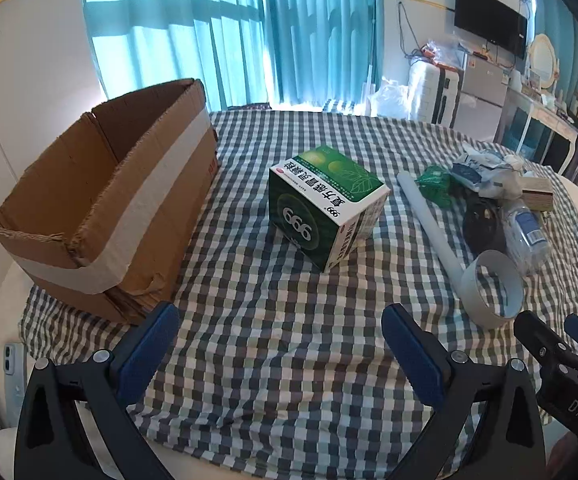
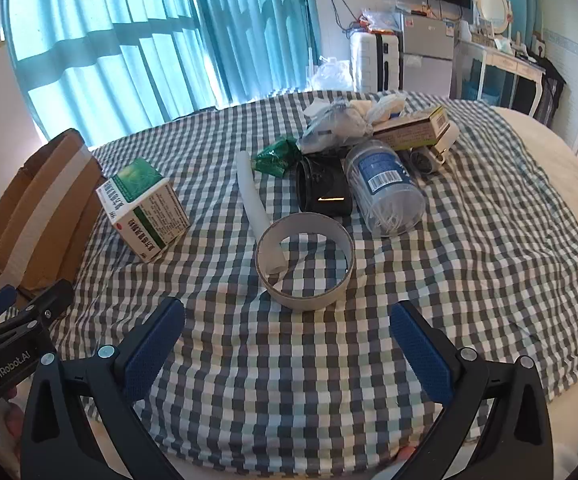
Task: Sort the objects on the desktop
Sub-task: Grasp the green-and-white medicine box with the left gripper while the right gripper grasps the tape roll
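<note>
Both jaws wide open, empty | left gripper above checked cloth | right gripper near tape ring

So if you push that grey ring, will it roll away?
Probably not as it lies: the grey ring rests flat on the checked cloth, so it should slide. It looks thin and hollow, likely light and squashable. The white tube pokes into it and might drag along.

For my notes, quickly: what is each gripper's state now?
Left gripper: open, holding nothing.
Right gripper: open, holding nothing.
</note>
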The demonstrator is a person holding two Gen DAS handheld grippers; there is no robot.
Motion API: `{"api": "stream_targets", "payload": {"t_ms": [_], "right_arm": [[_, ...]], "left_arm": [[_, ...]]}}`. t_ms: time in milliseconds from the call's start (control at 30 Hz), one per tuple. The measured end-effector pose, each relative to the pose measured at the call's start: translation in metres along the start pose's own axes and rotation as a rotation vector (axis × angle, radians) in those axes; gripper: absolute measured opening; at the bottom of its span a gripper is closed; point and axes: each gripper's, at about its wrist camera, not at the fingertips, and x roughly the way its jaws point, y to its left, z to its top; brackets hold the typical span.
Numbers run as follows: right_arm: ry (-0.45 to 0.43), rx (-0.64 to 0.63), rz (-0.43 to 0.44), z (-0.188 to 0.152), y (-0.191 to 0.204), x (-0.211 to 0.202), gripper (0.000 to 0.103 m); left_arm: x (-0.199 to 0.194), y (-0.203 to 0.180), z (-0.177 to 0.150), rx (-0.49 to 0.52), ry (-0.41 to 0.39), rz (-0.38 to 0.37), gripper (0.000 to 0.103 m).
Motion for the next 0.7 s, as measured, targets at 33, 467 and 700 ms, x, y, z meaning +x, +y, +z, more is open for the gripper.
{"api": "stream_targets", "payload": {"t_ms": [33,467,700], "right_arm": [[0.005,0.004,-0.002,0.002,-0.001,0.005,0.103],[0.113,-0.043,-0.068,0.029,-0.005,0.079,0.103],[0.147,-0.028,-0.081,0.036,-0.01,0.095,0.103]], "left_arm": [[0.004,0.0,0.002,-0.006,0.006,-0.003,0.103],[0.051,-0.027,0.04,-0.065,0.073,-0.042,0.103],[0.077,-0.046,0.063,-0.108,0.085,0.004,0.103]]}}
